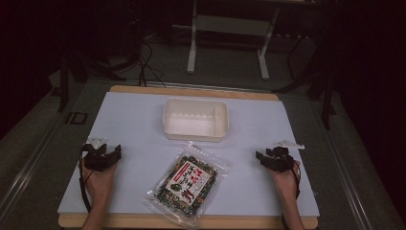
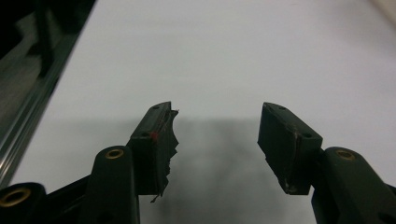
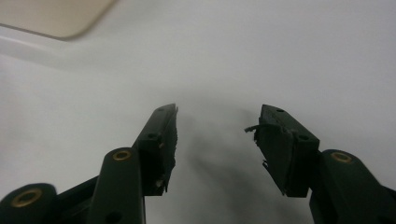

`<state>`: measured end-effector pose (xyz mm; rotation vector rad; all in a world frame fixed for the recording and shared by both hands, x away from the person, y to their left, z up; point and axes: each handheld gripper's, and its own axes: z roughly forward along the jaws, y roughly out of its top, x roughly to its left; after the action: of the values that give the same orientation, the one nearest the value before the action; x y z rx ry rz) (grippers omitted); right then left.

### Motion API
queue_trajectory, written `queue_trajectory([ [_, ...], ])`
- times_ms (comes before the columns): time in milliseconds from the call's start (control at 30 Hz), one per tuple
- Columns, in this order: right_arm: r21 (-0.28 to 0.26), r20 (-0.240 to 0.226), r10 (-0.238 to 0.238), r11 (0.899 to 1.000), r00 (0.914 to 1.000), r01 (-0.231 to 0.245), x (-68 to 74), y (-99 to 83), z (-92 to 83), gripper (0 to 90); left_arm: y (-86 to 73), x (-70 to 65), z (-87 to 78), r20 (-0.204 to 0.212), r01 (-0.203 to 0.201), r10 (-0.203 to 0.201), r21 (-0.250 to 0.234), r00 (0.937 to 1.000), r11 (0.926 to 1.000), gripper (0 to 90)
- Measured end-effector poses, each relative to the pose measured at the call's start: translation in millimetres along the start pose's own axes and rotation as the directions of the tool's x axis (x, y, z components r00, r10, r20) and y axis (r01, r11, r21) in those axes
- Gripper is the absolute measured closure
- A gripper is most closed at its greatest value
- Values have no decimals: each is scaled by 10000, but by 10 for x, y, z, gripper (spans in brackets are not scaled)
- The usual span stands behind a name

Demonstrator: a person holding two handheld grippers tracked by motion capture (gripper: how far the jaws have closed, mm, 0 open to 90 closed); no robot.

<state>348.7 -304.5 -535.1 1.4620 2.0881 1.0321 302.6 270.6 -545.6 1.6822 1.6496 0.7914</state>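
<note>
A clear food packet [image 1: 188, 184] with a red-and-white label and dark green contents lies flat near the table's front edge, between my two hands. Behind it sits an empty cream rectangular container [image 1: 195, 119]. My left gripper [image 1: 101, 154] rests at the left of the white mat, jaws apart, nothing between them; in the left gripper view the left gripper [image 2: 217, 126] points over bare mat. My right gripper [image 1: 273, 156] rests at the right, also open and empty; in the right gripper view the right gripper [image 3: 217, 123] faces the mat with a corner of the container [image 3: 51, 16] at top left.
The white mat [image 1: 134, 120] covers a wooden tabletop [image 1: 191, 91]. Dark floor, cables and a white table frame [image 1: 230, 28] lie beyond the far edge. A metal rail [image 2: 18, 121] runs along the mat's left side.
</note>
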Motion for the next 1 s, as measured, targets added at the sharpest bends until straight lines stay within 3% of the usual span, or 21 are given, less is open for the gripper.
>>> queue_trajectory([
  [67,-12,-128,20,10000,9999,-20,16,5,1,474,3,-12,2,171,-116,117,-29,9998,9999,464],
  [100,25,-423,76,10000,9991,-75,47,11,7,469,4,-32,5,484,-275,276,-41,9984,9996,467],
  [167,73,-554,81,9999,9984,-77,64,14,7,469,4,-32,5,484,-275,276,-41,9984,9996,467],
  [200,70,-838,90,9999,9964,-84,101,25,2,461,8,-61,7,692,-550,551,-27,9961,9985,468],
  [233,70,-838,90,9999,9964,-84,101,25,2,461,8,-61,7,692,-550,551,-27,9961,9985,468],
  [300,91,-1296,148,9999,9915,-137,152,55,2,447,0,-76,24,667,-641,632,122,9958,9979,474],
  [400,157,-2188,450,9990,9747,-426,194,96,17,429,-10,-77,47,808,-623,602,231,9949,9978,474],
  [467,169,-2352,411,9991,9711,-382,218,112,19,423,-10,-83,46,829,-701,678,255,9942,9972,474],
  [533,245,-2900,224,9996,9568,-160,297,162,42,414,-14,-114,55,867,-881,857,245,9925,9958,474],
  [667,433,-3167,-168,9985,9484,322,385,208,85,405,-15,-124,52,927,-1010,984,238,9908,9946,474],
  [700,624,-3335,-368,9962,9420,610,445,231,129,380,-17,-123,50,983,-1020,993,226,9902,9945,474],
  [733,624,-3335,-368,9962,9420,610,445,231,129,380,-17,-123,50,983,-1020,993,226,9902,9945,474],
  [800,775,-3561,-363,9947,9337,682,500,241,178,372,-18,-125,49,997,-1031,1006,195,9899,9945,473],
  [833,794,-3844,-328,9945,9226,685,551,239,218,370,-18,-128,48,988,-1084,1059,202,9895,9939,471],
  [900,858,-4099,-319,9936,9116,733,605,230,260,368,-19,-131,48,980,-1119,1096,186,9891,9935,471],
  [1000,912,-4170,-327,9928,9083,775,633,225,281,368,-20,-136,46,1025,-1187,1163,175,9879,9928,470],
])
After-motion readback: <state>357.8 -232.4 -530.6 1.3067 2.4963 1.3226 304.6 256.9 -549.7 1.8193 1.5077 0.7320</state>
